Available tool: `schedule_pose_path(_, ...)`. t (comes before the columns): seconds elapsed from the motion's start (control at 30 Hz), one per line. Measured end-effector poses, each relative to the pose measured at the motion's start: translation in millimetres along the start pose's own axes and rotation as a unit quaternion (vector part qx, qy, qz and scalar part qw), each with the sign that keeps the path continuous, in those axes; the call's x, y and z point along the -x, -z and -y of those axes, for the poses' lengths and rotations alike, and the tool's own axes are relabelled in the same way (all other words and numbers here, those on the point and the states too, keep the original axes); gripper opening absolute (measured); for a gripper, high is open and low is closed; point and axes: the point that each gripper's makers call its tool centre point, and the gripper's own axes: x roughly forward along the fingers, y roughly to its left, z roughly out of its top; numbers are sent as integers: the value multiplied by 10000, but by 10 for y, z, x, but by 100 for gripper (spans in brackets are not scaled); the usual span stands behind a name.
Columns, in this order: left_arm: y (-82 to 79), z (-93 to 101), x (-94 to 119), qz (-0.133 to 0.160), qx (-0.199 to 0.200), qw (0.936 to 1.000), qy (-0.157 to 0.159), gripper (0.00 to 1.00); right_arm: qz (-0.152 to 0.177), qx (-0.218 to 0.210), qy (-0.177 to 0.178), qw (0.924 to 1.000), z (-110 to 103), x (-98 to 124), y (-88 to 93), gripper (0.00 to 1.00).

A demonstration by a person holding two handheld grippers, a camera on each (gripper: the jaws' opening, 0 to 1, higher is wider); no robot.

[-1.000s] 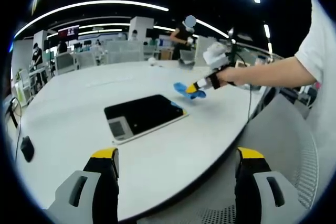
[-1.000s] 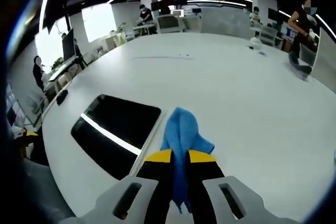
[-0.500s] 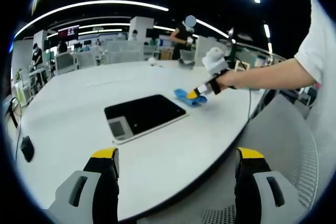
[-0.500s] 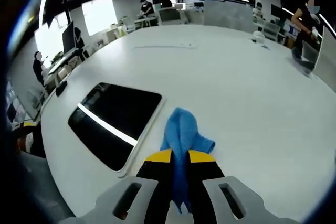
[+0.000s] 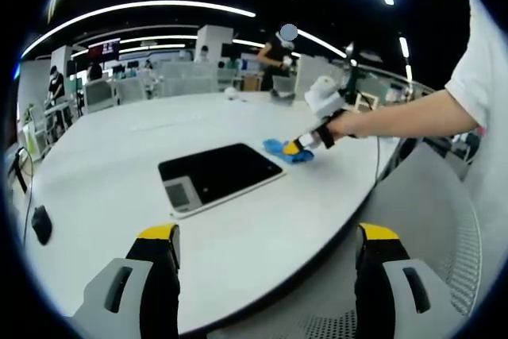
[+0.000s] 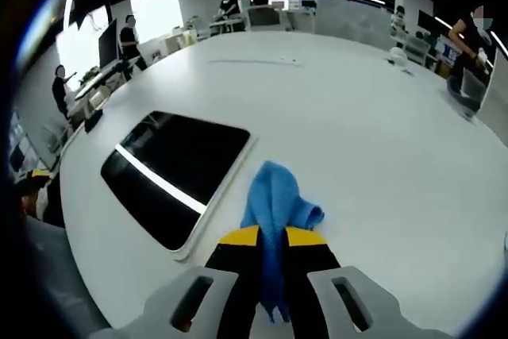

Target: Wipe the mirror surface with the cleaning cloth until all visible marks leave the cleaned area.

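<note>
1. The right claw (image 6: 272, 237) is pinched shut on the blue cleaning cloth (image 6: 274, 200). The loose end of the cloth sticks out past the yellow tips and droops onto the white surface (image 6: 373, 140). That loose end is likely the part meant to rub the glass.

2. The mirror (image 6: 178, 172) lies flat on the surface, just to the left of the cloth in the right gripper view. The cloth sits beside the mirror's pale edge, not on the dark glass (so no wiping is going on yet, I think).

3. The mirror looks dark because it shows the ceiling, with one bright line of light across it. I cannot tell from here if it has any marks on it.

4. In the left gripper view, the left claw (image 5: 266, 271) is wide open and holds nothing. It hangs near the round edge of the surface, well apart from the mirror (image 5: 218, 172). It seems held back so both the mirror and the cloth (image 5: 287, 149) stay in sight.

5. In that same view, the person's arm (image 5: 397, 117) reaches in from the right with the right claw (image 5: 298, 147) tipped down at the cloth, just past the mirror's far corner.

6. The next move, I guess, calls for sliding the cloth sideways onto the glass and pressing down softly. If the cloth bunches up, the hard claw tips might scrape the mirror.
</note>
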Motion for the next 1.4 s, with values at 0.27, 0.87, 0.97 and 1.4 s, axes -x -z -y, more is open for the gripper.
schedule_pose_path(0.27, -1, -5, 6, 3, 2, 10000, -12, 92, 13, 58, -39, 10000, -27, 12, 3, 7)
schedule_pose_path(0.87, -4, 2, 2, -3, -7, 10000, -4, 91, 53, 185, -78, 9998, -48, 11, 4, 13)
schedule_pose_path(0.97, -4, 2, 1, -5, -8, 10000, -7, 91, 49, 148, -72, 9999, -14, 3, 2, 17)
schedule_pose_path(1.4, -6, 4, 0, 8, -12, 10000, -2, 91, 185, -101, -142, 9997, -47, 101, -24, 23)
